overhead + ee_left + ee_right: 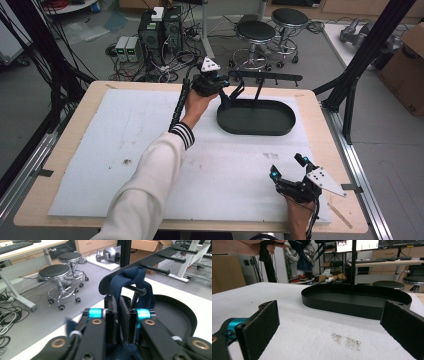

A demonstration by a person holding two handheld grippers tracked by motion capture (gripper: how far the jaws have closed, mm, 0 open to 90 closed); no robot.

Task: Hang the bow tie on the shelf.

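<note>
Pinched between the closed jaws of the left gripper: a dark blue cloth, draped over the nearest peg of a black rack bar; held high at the far side of the table, above the left end of the black oval tray from which the rack's posts rise; judged to be a hanging step, the cloth looped on the peg but not yet let go, the grip likely kept so the fabric does not slide off the peg's rounded tip.

Seen from the high view: left gripper at the rack's left end, forearm in a white sleeve reaching diagonally across the white foam mat; right gripper low at the near right edge of the mat, jaws spread wide and empty, well apart from the tray, seemingly parked out of the way.

Seen from the right gripper view: wide-open pads framing the tray, the cloth hanging above its left end beside the hand.

In the way of a clean release: the rack's slanted posts just beside the gripper, and further pegs along the bar; two stools, computer boxes and tangled cables on the floor beyond the table, clear of the work.
</note>
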